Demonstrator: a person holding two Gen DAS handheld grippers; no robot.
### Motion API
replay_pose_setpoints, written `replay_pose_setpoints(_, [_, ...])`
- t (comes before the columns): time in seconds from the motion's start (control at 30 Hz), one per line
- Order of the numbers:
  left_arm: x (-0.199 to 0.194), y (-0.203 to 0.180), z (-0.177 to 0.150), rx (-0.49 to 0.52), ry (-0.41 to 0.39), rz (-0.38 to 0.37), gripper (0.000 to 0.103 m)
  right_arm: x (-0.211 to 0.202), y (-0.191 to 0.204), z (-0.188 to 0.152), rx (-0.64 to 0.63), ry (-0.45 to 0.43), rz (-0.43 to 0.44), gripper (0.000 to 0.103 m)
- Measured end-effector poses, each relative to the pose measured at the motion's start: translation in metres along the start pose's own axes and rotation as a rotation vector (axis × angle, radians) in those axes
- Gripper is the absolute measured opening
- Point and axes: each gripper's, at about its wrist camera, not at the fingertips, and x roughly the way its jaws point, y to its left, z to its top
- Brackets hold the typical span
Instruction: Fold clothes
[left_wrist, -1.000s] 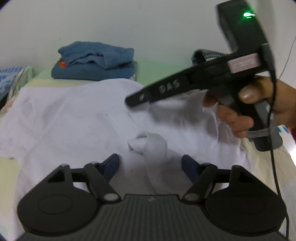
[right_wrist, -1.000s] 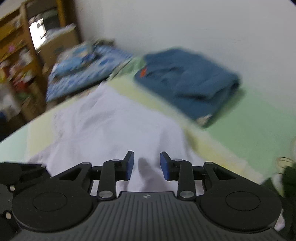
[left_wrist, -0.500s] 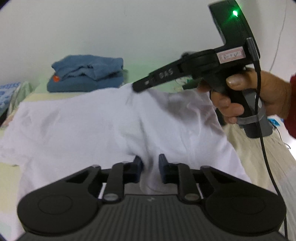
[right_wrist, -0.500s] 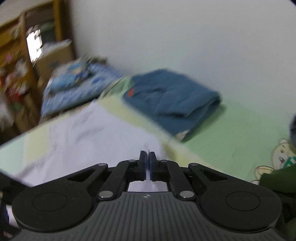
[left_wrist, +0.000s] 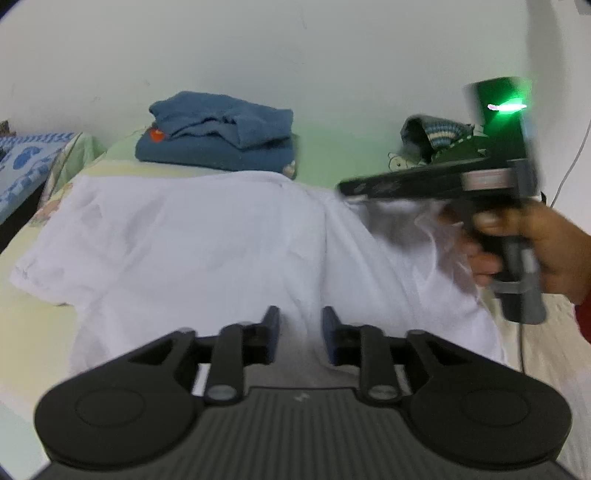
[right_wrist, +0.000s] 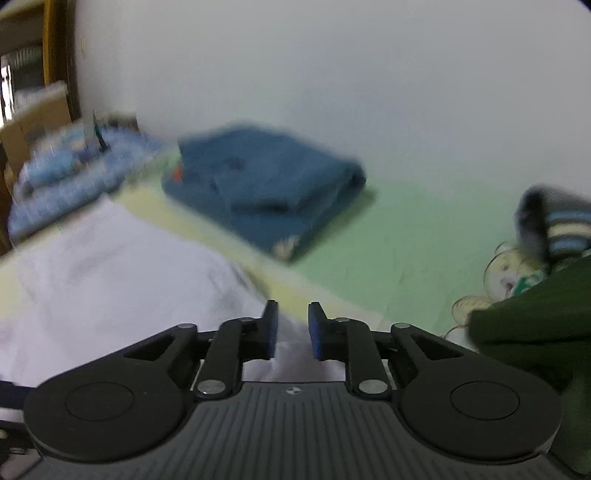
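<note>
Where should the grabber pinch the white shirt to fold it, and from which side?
Probably the white shirt is best pinched at its right edge, coming from the right and closing across the hem. That edge lies loose and rumpled beside the right gripper, so a finger can slip under it. The middle lies flat on the bed, with nothing to bite.

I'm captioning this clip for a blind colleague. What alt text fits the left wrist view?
A white garment lies spread on a bed, with the left gripper low over its near edge, jaws open. At right, a hand holds the right gripper over the garment's far right part. Folded blue clothes sit behind, against the wall.
</note>
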Motion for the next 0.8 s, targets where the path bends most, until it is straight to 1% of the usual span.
replay_pose_setpoints(0.07, [-0.008,0.005,-0.004,-0.005,-0.003,0.001,0.036,-0.021,0.007,-0.002,0.028,0.018,0.122,0.021])
replay_pose_setpoints(0.13, [-0.017,0.009,-0.009,-0.004,0.000,0.020,0.045,-0.042,0.014,-0.004,0.057,0.037,0.244,0.022])
replay_pose_setpoints(0.2, [-0.023,0.014,-0.015,-0.004,0.021,0.077,0.046,-0.051,0.038,-0.020,0.005,0.071,0.313,0.022])
replay_pose_setpoints(0.23, [-0.024,0.016,-0.018,0.006,0.044,0.123,0.046,-0.052,0.051,-0.029,-0.030,0.090,0.322,0.022])
replay_pose_setpoints(0.3, [-0.024,0.021,-0.024,0.016,0.094,0.190,0.045,-0.049,0.074,-0.044,-0.108,0.112,0.310,0.022])
replay_pose_setpoints(0.33, [-0.025,0.022,-0.025,0.015,0.096,0.197,0.047,-0.047,0.086,-0.052,-0.148,0.123,0.304,0.022])
replay_pose_setpoints(0.4, [-0.028,0.022,-0.024,0.013,0.092,0.200,0.048,-0.039,0.099,-0.060,-0.194,0.123,0.246,0.022])
replay_pose_setpoints(0.43, [-0.029,0.021,-0.024,0.014,0.093,0.202,0.052,-0.037,0.103,-0.062,-0.211,0.105,0.209,0.022])
replay_pose_setpoints(0.5, [-0.033,0.018,-0.024,0.018,0.076,0.201,0.059,-0.032,0.101,-0.057,-0.188,0.103,0.165,0.021])
replay_pose_setpoints(0.6, [-0.032,0.012,-0.025,0.036,0.071,0.197,0.069,-0.029,0.088,-0.055,-0.145,0.105,0.137,0.017])
replay_pose_setpoints(0.63, [-0.032,0.010,-0.025,0.043,0.070,0.195,0.072,-0.029,0.086,-0.055,-0.140,0.102,0.135,0.012])
replay_pose_setpoints(0.67, [-0.032,0.007,-0.025,0.049,0.069,0.194,0.073,-0.030,0.083,-0.055,-0.132,0.102,0.124,0.009])
replay_pose_setpoints(0.7, [-0.031,0.005,-0.025,0.055,0.067,0.192,0.074,-0.030,0.081,-0.054,-0.109,0.105,0.116,0.004])
replay_pose_setpoints(0.73, [-0.031,0.003,-0.026,0.061,0.066,0.191,0.077,-0.031,0.079,-0.055,-0.069,0.107,0.119,0.003])
replay_pose_setpoints(0.77, [-0.031,0.001,-0.026,0.067,0.067,0.186,0.079,-0.033,0.071,-0.054,0.003,0.110,0.134,0.003])
replay_pose_setpoints(0.8, [-0.031,-0.001,-0.026,0.070,0.068,0.181,0.083,-0.035,0.064,-0.054,0.078,0.112,0.150,0.003])
